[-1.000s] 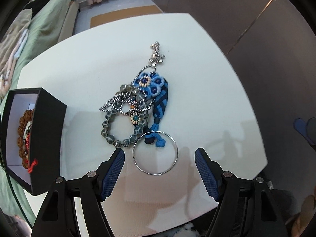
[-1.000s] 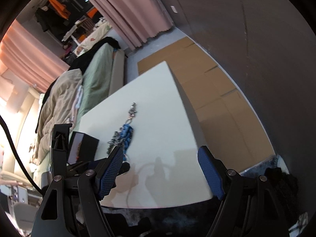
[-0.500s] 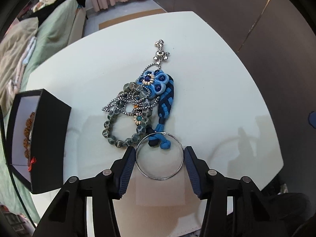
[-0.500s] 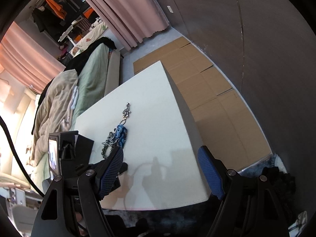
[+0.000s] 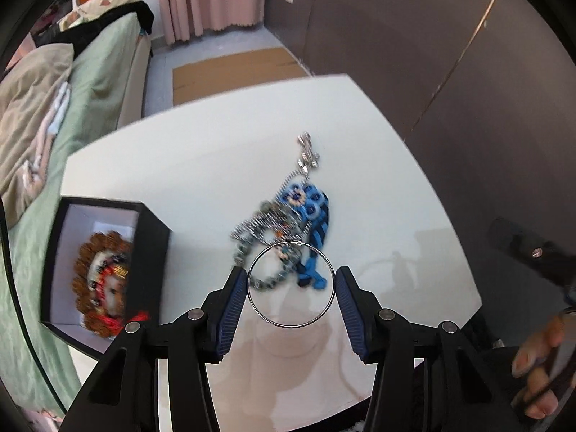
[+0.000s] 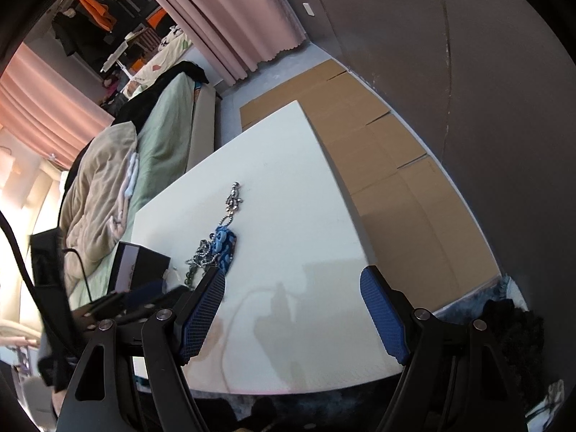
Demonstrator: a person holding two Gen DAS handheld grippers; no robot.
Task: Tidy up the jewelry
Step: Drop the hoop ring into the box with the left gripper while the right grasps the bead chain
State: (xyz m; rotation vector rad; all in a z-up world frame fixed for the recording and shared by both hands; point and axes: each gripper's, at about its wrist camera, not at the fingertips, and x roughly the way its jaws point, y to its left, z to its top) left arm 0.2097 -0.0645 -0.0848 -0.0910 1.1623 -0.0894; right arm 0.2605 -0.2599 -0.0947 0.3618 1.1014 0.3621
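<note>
My left gripper (image 5: pixel 291 297) is shut on a thin silver hoop (image 5: pixel 290 319) and holds it lifted above the white table (image 5: pixel 201 165). Behind the hoop lies a tangled pile of jewelry (image 5: pixel 288 219): a blue braided piece, a grey bead bracelet and a silver chain with a charm. An open black box (image 5: pixel 151 252) stands at the left with a brown beaded bracelet (image 5: pixel 97 280) inside. My right gripper (image 6: pixel 291 309) is open and empty above the table's near right part; the pile (image 6: pixel 219 244) and the box (image 6: pixel 140 262) show to its left.
A bed with green and beige bedding (image 5: pixel 82 82) runs along the table's left side. Cardboard sheets (image 6: pixel 378 151) cover the floor beyond the table's right edge, by a dark wall. A person's hand (image 5: pixel 540 367) shows at the right.
My left gripper closed on the silver hoop and lifted it off the table, tilting up and back. The right gripper stayed open and shifted only slightly.
</note>
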